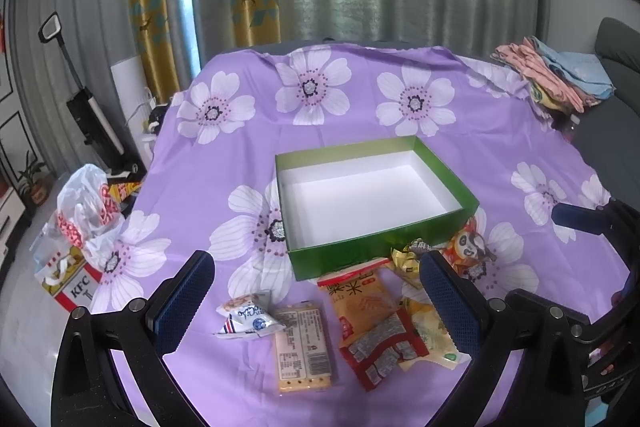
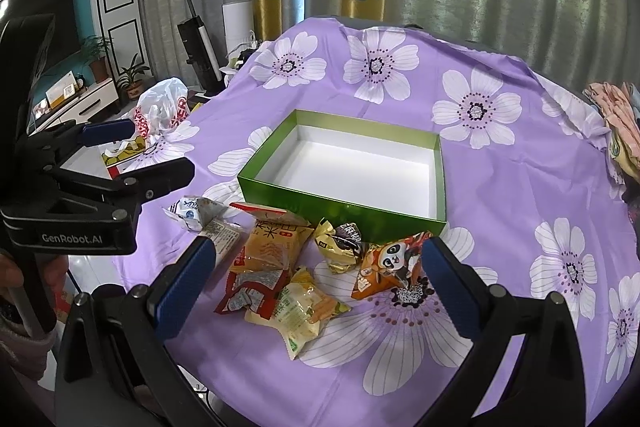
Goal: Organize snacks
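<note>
A purple flowered cloth [image 1: 360, 99] covered the tabletop and filled most of both views. At the centre of each frame sat a green box [image 1: 384, 247] [image 2: 348, 203], its white inside holding nothing. Off the tabletop's edge, at the lower left of the left wrist view, a white plastic bag [image 1: 86, 203] slumped over a KFC carton [image 1: 76, 287]; folded cloths [image 1: 556, 75] lay at the upper right.

The snacks lay loose on the cloth just in front of the box. From left to right in the left wrist view there was a white and blue packet [image 1: 248, 315], a flat cracker pack [image 1: 304, 347], an orange packet [image 1: 366, 301] [image 2: 272, 247] with a red packet [image 1: 380, 351] [image 2: 250, 293] touching its near end, a yellow packet [image 1: 432, 335] [image 2: 304, 307], a gold wrapper [image 1: 408, 259] [image 2: 340, 247] and a panda packet [image 1: 470, 251] [image 2: 394, 263] right beside the box's near corner.

The left gripper [image 1: 316, 303] [image 2: 132, 151] hung over the crackers, jaws spread wide, nothing between them. The right gripper [image 2: 316, 291] had its jaws just as wide, holding nothing, above the yellow and red packets.
</note>
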Action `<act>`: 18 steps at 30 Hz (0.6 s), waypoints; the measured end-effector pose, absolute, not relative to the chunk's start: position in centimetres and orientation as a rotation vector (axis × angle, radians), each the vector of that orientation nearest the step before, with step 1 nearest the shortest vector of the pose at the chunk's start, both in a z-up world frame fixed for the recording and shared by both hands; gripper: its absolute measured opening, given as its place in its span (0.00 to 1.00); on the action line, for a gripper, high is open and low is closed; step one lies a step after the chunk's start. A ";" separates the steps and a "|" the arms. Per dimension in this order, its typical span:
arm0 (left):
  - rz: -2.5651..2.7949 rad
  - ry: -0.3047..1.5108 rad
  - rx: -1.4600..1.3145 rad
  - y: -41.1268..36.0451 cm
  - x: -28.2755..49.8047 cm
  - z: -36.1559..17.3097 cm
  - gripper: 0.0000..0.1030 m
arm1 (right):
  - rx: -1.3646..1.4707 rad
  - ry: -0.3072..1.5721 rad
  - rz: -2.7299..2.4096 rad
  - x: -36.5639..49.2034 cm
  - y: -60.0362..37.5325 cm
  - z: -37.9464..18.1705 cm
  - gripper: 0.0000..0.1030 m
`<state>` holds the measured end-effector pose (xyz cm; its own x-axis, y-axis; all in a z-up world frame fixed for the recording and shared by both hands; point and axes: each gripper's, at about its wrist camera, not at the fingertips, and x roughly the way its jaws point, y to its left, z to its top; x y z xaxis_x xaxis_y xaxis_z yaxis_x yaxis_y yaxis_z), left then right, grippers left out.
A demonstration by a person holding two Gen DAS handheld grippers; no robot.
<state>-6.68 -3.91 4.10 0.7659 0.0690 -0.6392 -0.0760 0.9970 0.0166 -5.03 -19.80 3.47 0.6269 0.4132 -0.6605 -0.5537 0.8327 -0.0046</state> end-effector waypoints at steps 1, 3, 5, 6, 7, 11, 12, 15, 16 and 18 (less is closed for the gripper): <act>0.079 0.693 -0.011 -3.9 -6.7 4.1 0.99 | -0.212 0.701 0.560 -5.1 -19.8 3.4 1.00; 0.076 0.698 -0.017 -3.9 -6.7 4.0 0.99 | -0.207 0.705 0.561 -5.1 -19.9 3.3 1.00; 0.058 0.710 -0.039 -3.6 -6.7 3.8 0.99 | -0.199 0.712 0.559 -5.1 -20.0 3.1 1.00; 0.034 0.723 -0.068 -3.3 -6.6 3.7 0.99 | -0.196 0.716 0.560 -5.0 -20.2 3.0 1.00; 0.010 0.733 -0.095 -3.1 -6.5 3.5 0.99 | -0.190 0.722 0.561 -4.9 -20.4 2.7 1.00; -0.066 0.786 -0.200 -2.2 -6.1 1.8 0.99 | -0.179 0.750 0.571 -4.9 -20.7 1.3 1.00; -0.080 0.803 -0.215 -2.0 -6.1 1.2 0.99 | -0.179 0.762 0.571 -4.9 -20.7 0.8 1.00; -0.111 0.850 -0.245 -1.9 -6.0 -0.6 0.99 | -0.168 0.813 0.594 -4.8 -20.8 -1.0 1.00; -0.118 0.867 -0.256 -1.8 -6.2 -1.4 0.99 | -0.165 0.825 0.604 -4.9 -20.8 -1.6 1.00; -0.152 0.895 -0.299 -1.5 -6.6 -2.9 0.99 | -0.155 0.848 0.624 -5.1 -20.8 -2.7 0.99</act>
<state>-6.58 -1.53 -2.87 0.6180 -0.2540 -0.7440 0.0059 0.9478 -0.3187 -5.06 -20.77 -2.66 0.4962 0.4530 -0.7406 -0.5728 0.8119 0.1128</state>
